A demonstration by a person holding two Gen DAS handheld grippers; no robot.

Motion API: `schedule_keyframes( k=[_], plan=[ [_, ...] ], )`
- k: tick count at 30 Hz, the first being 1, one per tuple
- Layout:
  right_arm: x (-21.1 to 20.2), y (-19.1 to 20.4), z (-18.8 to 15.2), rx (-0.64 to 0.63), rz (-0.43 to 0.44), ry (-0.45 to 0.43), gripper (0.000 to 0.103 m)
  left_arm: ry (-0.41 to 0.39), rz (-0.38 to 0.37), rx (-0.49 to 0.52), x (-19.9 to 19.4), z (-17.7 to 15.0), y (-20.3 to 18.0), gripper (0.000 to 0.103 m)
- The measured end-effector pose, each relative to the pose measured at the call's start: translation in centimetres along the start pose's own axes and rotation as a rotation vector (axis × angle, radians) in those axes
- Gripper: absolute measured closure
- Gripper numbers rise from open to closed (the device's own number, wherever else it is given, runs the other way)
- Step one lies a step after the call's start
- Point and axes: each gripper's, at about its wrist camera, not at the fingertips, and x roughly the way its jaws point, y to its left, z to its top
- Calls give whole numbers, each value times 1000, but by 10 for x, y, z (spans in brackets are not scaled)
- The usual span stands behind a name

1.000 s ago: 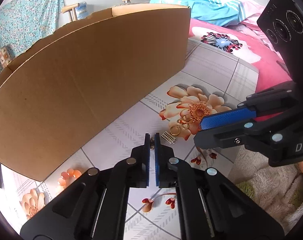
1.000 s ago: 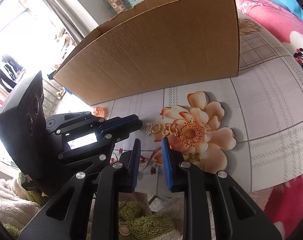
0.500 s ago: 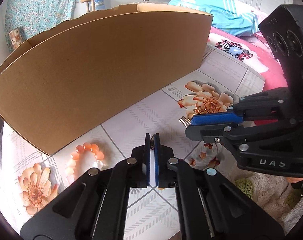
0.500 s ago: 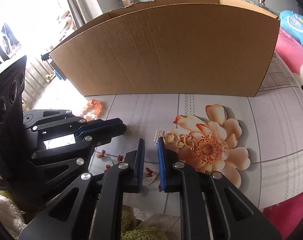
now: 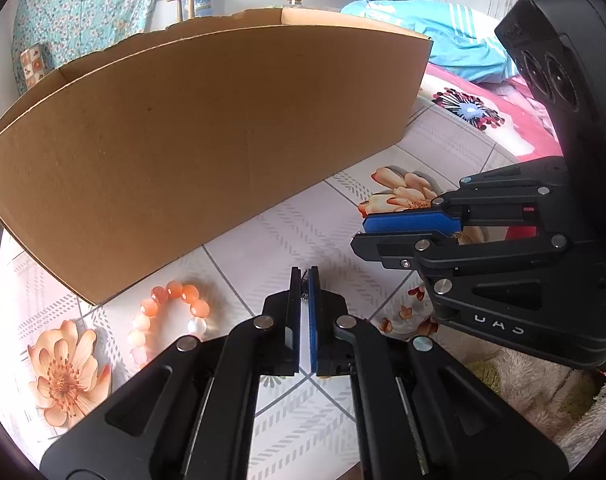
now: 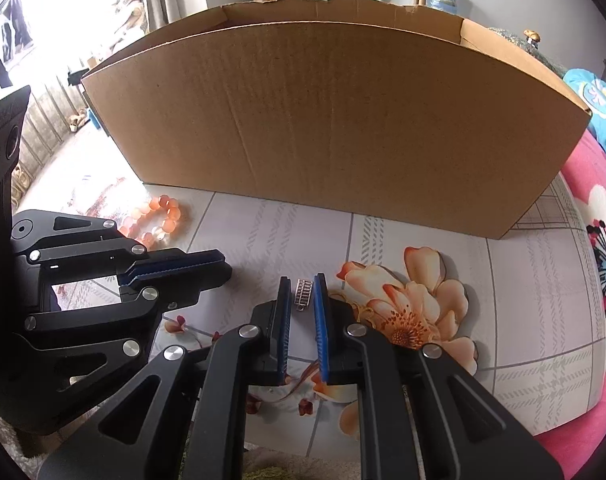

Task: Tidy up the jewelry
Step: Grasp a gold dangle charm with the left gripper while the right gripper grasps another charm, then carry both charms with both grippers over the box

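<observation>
My left gripper [image 5: 304,280] is shut on a small dark piece of jewelry, barely showing between its blue pads, held above the floral cloth. It also shows in the right wrist view [image 6: 219,266]. An orange bead bracelet [image 5: 171,312] lies on the cloth to its left, near the box corner; it also shows in the right wrist view [image 6: 155,220]. My right gripper [image 6: 303,294] is slightly open, its fingers on either side of a small silver rectangular pendant [image 6: 303,291] on the cloth. Gold rings lie mostly hidden behind its right finger. The right gripper also shows in the left wrist view [image 5: 363,232].
A large open cardboard box [image 6: 335,120] stands across the back of the floral tablecloth [image 6: 263,236]; it also shows in the left wrist view [image 5: 207,128]. A pink flowered bedcover [image 6: 599,216] lies right. A fluffy rug [image 5: 543,380] lies below the cloth edge.
Both grippers have swung left along the box. The bead bracelet has come into view. The right gripper has closed in around the silver pendant, its jaws narrower than before.
</observation>
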Motion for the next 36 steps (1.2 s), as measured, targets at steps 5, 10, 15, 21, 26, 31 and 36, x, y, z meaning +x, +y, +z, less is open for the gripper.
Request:
schedule_keyframes(
  k=[5, 10, 15, 21, 26, 31, 36],
  plan=[
    [3, 3, 9, -41, 21, 41, 98, -14, -6, -5, 0, -2, 1, 101],
    [8, 5, 16, -23, 46, 44, 98, -22, -15, -15, -2, -4, 4, 101],
    [5, -1, 16, 12, 72, 41, 98, -29, -21, -19, -4, -5, 6, 101],
    [-20, -14, 12, 23, 76, 3, 98, -81, -17, -11, -19, -6, 7, 101],
    [-43, -20, 18, 37, 113, -61, 98, -154, 19, -15, -45, 1, 7, 101],
    [-74, -18, 39, 11, 159, -158, 98, -265, 16, -26, -87, 18, 9, 101],
    [-98, -25, 73, -32, 195, -262, 98, -358, 21, 6, -115, 48, 14, 101]
  ],
)
